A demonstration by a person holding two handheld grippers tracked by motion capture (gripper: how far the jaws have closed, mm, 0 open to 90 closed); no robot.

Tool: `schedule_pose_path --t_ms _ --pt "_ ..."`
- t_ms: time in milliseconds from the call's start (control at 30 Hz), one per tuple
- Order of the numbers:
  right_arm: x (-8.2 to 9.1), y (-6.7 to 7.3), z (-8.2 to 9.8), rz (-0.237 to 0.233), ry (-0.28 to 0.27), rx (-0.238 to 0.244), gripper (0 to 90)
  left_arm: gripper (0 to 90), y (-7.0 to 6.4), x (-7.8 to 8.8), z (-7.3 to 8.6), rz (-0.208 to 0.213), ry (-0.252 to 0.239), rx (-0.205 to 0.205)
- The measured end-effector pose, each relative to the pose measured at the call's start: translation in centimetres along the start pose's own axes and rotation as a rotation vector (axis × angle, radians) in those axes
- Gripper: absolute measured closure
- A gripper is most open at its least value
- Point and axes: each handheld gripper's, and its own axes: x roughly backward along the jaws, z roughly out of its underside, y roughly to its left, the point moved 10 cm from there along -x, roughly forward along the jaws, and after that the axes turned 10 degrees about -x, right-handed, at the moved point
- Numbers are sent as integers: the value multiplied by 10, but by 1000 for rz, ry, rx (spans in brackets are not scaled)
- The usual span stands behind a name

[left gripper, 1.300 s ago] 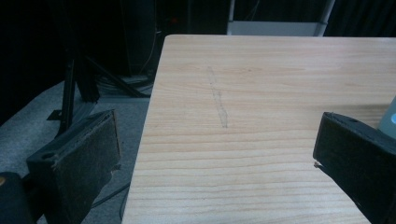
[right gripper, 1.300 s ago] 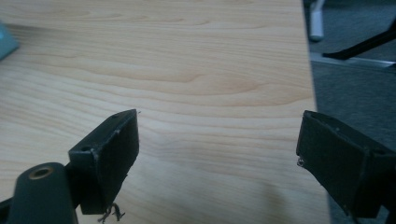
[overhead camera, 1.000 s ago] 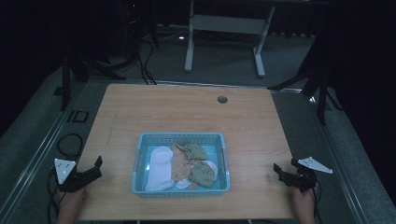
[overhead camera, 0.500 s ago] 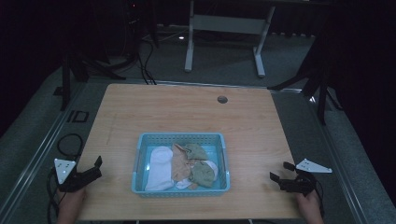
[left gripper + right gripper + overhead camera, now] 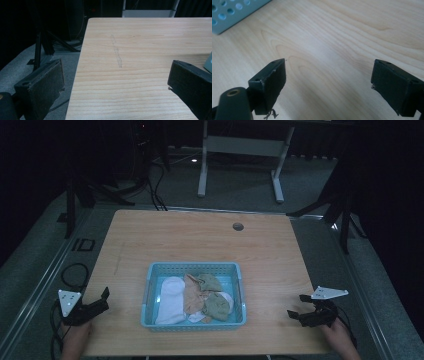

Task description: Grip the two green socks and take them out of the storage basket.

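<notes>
A light blue plastic basket [image 5: 239,279] sits on the wooden table [image 5: 200,245] near its front edge. In it lie a white sock [image 5: 170,296], a tan sock [image 5: 192,294] and two olive green socks [image 5: 210,282] [image 5: 216,305]. My left gripper [image 5: 102,300] hovers at the table's front left edge, open and empty, well to the left of the basket. My right gripper [image 5: 298,307] is low over the table's front right, open and empty, pointing toward the basket, whose perforated wall [image 5: 229,12] appears at the top left of the right gripper view. The jaws stand wide apart in both gripper views.
A round cable hole [image 5: 238,226] marks the far side of the table. Bare wood lies between each gripper and the basket. Black cables [image 5: 70,272] coil on the grey floor left of the table. A white desk frame [image 5: 240,150] stands behind.
My right gripper has moved left and inward from the table's right edge toward the basket. The left gripper has stayed in place.
</notes>
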Motion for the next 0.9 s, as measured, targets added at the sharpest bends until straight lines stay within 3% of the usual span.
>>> schedule_pose_path --t_ms 267,300,400,600,733,833,900 --pt "1 12 1 -50 95 14 125 3 0 0 0 3 2 1" --pt "0 14 1 -51 132 32 125 3 0 0 0 3 1 1" --pt "1 16 -1 -51 167 57 125 3 0 0 0 4 1 -1" --pt "0 21 -3 -81 233 52 128 4 -1 0 0 4 4 -14" --pt "-1 27 -4 -93 244 67 124 3 -1 0 0 4 6 -15" --pt "-4 35 -11 -126 239 69 120 4 -1 0 0 4 7 -17" --pt "-5 38 -14 -106 238 92 121 3 -2 0 0 5 7 -18"
